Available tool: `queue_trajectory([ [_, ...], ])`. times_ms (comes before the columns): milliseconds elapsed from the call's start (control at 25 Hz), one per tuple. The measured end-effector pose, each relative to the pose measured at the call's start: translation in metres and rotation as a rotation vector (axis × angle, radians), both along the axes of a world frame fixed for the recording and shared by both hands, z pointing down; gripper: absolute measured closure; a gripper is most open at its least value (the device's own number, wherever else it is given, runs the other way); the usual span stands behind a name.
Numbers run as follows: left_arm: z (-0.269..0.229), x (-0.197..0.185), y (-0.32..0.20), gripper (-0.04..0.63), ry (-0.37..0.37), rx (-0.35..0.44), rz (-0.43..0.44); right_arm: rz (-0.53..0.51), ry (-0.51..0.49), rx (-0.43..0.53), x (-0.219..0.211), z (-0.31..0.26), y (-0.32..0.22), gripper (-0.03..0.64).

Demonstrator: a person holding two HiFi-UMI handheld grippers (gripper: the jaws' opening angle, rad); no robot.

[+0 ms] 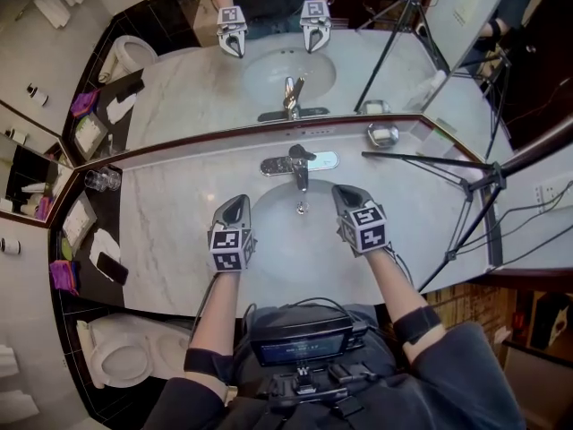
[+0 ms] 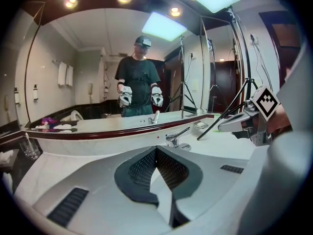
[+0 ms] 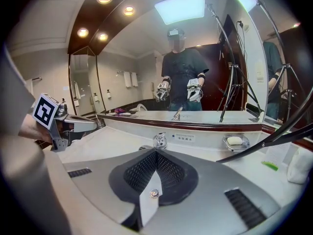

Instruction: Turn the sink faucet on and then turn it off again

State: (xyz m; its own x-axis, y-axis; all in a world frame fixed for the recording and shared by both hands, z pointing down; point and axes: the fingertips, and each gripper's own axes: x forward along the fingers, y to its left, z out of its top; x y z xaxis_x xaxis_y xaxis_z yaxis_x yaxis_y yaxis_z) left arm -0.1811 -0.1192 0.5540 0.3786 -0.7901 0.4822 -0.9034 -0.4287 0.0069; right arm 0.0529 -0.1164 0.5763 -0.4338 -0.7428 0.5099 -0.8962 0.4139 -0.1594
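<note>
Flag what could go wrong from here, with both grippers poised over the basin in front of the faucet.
1. The left gripper and right gripper are both shut, so the faucet lever can only be nudged, not clamped. A tip may slip off the smooth chrome.
2. A tripod leg reaches in from the right, close to the soap dish. A wide swing by the right gripper could knock either.

Dark shirt (image 1: 466, 379); black forearm bands (image 1: 416, 322); chest screen rig (image 1: 300, 337); grey left gripper (image 1: 237, 204), right gripper (image 1: 346, 193); black-white marker cubes (image 1: 231, 249).
</note>
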Motion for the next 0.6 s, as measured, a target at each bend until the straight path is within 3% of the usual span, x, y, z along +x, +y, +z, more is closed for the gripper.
queue_trajectory([
  [320, -0.004, 0.069, -0.035, 0.57, -0.137, 0.055, 0.23, 0.019, -0.009, -0.024, 0.008, 0.009, -0.002, 0.597],
  [600, 0.019, 0.125, -0.061, 0.488, -0.249, 0.071, 0.41, 0.054, -0.01, -0.051, 0.021, 0.021, -0.003, 0.597],
])
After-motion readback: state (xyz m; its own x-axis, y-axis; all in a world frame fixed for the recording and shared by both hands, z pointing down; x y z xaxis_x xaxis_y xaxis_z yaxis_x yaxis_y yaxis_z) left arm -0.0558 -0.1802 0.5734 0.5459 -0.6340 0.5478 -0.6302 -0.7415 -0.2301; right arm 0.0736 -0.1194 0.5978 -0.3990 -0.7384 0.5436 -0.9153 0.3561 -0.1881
